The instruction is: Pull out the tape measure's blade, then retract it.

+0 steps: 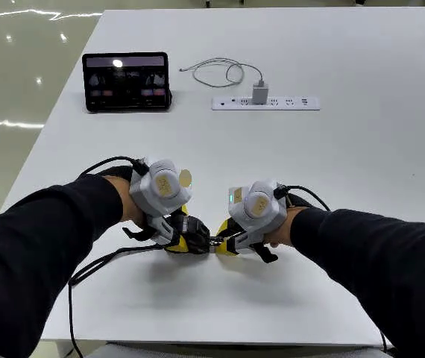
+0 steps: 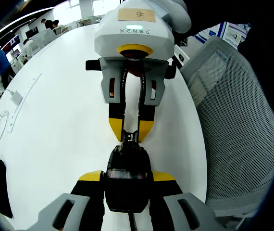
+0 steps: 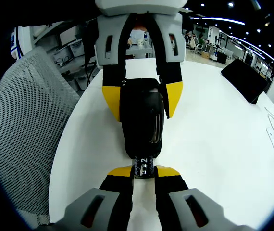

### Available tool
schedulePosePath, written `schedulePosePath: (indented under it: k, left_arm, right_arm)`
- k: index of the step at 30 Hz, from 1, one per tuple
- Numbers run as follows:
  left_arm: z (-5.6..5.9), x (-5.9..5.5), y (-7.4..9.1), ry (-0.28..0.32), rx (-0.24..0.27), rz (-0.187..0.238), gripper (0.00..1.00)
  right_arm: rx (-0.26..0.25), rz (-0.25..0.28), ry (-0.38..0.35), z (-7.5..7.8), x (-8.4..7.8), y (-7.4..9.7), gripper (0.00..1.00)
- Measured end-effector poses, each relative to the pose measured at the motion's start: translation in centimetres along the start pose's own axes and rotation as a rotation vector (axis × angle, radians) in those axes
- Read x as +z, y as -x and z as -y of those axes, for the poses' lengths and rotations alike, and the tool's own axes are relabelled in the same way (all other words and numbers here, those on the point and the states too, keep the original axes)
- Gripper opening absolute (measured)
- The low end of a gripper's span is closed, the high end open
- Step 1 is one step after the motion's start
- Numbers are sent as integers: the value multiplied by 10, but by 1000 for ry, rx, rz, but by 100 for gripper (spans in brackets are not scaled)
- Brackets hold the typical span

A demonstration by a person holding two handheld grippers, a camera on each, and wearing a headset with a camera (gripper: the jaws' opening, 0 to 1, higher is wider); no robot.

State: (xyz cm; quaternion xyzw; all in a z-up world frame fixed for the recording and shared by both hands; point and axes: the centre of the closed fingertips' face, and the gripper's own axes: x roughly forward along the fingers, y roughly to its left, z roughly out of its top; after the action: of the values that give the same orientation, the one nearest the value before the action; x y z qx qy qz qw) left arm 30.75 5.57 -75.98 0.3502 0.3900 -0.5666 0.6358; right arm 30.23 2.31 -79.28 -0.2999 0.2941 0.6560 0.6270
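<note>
Bright, even overhead light. Worktop (image 1: pixel 361 171) near white, far end slightly washed out. Glossy floor (image 1: pixel 19 74) streaked with glare; small hotspot on tablet (image 1: pixel 127 80) screen. Soft faint shadows on worktop under sleeves (image 1: pixel 41 246). Head view sharp. Both gripper views strong fisheye, edges bent, background soft. Tape measure (image 3: pixel 142 115) black case crushed, little detail; blade (image 3: pixel 143 167) digits readable. Ceiling lights (image 3: pixel 223 20) streak in right gripper view.

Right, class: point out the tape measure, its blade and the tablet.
tape measure (image 2: pixel 126 180), left gripper view, middle of its black case.
blade (image 3: pixel 143 167), right gripper view, numbered stretch at the case mouth.
tablet (image 1: pixel 126 78), head view, middle of its screen.
</note>
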Motion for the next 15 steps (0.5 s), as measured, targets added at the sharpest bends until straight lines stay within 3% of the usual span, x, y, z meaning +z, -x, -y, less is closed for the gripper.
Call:
schedulePosePath:
  k: [7,10,12,15]
  left_arm:
    - [0,0,0,9,3,2,32]
    - [1,0,-1,9,2,8,32]
    - [0,1,-1,14,5,15,32]
    - [-2,0,0,52,3,35,32]
  right_arm:
    - [-16,13,-12,1,6,-8,13]
    - [-14,15,-69,2,5,-8,12]
    - [-23,17,-21,0,5,-8,12]
    - [-20,8,-33,2,4,-7,11]
